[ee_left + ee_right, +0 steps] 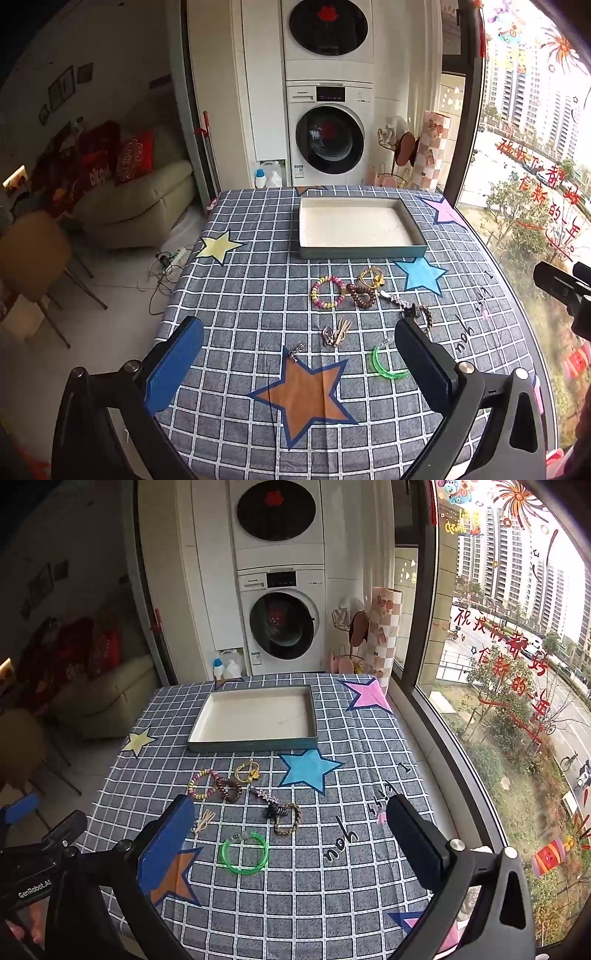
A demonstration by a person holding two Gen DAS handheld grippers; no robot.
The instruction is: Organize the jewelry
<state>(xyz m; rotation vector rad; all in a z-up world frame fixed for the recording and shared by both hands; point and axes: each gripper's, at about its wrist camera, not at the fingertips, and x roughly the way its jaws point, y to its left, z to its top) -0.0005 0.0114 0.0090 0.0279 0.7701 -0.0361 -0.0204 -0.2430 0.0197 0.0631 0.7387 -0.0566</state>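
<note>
A: Currently, item one: green bangle (245,852), near edge of the table (332,904), flat, an open ring, so no long axis. Which tongs?

B: Right gripper (291,834): bangle lies just ahead between its fingers; left gripper (299,354) has it off by its right finger. Both spread wide, holding nothing.

A: Count?

B: One bangle; one pastel bracelet (201,784), brown bracelet (228,789), gold ring piece (246,771), braided loop (287,819), clip cluster (335,332); smaller bits uncertain. One tray (255,744), far middle, bare inside

I hold my left gripper (299,363) and right gripper (291,836) side by side, jaws spread wide, gripping nothing.
</note>
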